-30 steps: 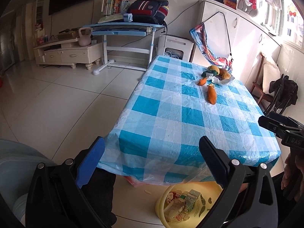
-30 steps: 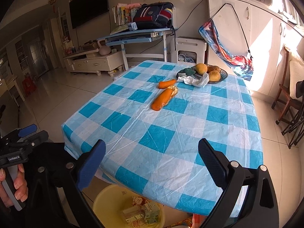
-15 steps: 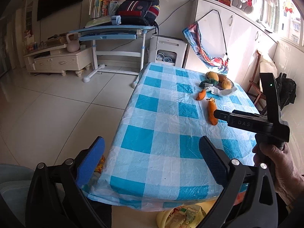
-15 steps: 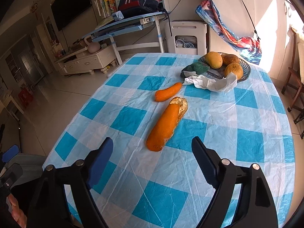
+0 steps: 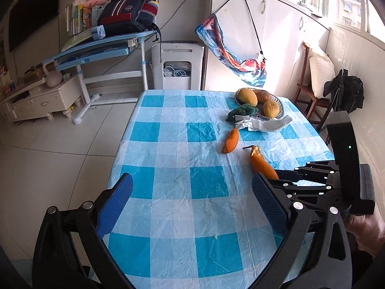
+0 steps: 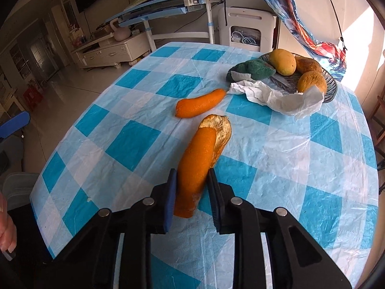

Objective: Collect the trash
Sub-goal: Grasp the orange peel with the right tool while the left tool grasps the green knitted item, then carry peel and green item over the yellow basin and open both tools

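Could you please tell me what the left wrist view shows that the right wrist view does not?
Only the left wrist view shows the open left gripper and the right tool's body. Only the right wrist view shows the right gripper closed on the long orange peel and that peel's pale inside. Both show the shorter peel, crumpled tissue and fruit basket.

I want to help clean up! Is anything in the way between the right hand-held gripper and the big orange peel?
Nothing visible: the right hand-held gripper already has its fingers on both sides of the big orange peel.
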Tool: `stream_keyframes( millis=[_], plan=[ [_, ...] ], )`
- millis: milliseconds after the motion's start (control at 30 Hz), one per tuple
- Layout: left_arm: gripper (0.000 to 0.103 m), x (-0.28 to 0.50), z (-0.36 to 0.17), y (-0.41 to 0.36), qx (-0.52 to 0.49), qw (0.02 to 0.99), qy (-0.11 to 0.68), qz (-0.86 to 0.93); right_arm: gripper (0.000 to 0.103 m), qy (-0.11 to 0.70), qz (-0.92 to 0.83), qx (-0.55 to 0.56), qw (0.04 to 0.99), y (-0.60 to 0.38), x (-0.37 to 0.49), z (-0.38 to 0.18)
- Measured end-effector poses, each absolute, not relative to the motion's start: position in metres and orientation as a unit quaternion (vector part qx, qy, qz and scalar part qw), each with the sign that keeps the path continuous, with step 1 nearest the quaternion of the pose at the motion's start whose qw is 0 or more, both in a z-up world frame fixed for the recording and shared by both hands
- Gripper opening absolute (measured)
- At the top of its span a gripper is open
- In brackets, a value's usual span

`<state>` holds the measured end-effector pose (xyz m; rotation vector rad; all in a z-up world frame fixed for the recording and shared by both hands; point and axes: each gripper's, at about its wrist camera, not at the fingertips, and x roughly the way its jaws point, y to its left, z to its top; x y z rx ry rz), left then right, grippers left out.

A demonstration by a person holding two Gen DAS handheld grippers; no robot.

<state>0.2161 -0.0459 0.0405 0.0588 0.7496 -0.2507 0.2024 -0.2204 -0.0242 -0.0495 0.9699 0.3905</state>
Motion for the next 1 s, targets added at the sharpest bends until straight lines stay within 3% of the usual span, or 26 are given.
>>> stream_keyframes(
  millis=[167,300,467,567,633,667,733,833,1000],
  plan=[
    [0.096,0.285,0.040,-0.101,0.045,0.914,0.371,-0.156,0.021,0.496,0.221,-0.073,0.836,-0.237,0.180,-0.022],
    [0.096,0.338,0.027,-0.156,0.089,0.900,0.389,-0.177,0.021,0.504,0.239,-0.006,0.830,-0.257,0.179,-0.031],
    [0.094,0.382,0.002,-0.205,0.136,0.880,0.413,-0.191,0.022,0.506,0.256,-0.007,0.824,-0.256,0.186,-0.031],
    [0.072,0.404,-0.005,-0.209,0.107,0.872,0.437,-0.193,0.022,0.507,0.261,-0.009,0.822,-0.255,0.188,-0.031],
    [0.046,0.415,-0.009,-0.207,0.087,0.865,0.455,-0.193,0.022,0.507,0.265,-0.010,0.820,-0.255,0.189,-0.032],
    [0.045,0.415,-0.010,-0.206,0.086,0.862,0.457,-0.200,0.022,0.507,0.266,-0.010,0.819,-0.255,0.190,-0.032],
    [0.032,0.412,-0.009,-0.199,0.079,0.863,0.455,-0.204,0.022,0.508,0.268,-0.008,0.818,-0.255,0.191,-0.032],
    [0.021,0.410,-0.003,-0.180,0.052,0.868,0.451,-0.200,0.022,0.507,0.269,-0.009,0.819,-0.254,0.192,-0.033],
    [0.014,0.401,0.018,-0.123,-0.041,0.875,0.442,-0.192,0.020,0.505,0.274,-0.004,0.819,-0.252,0.189,-0.033]
  ],
)
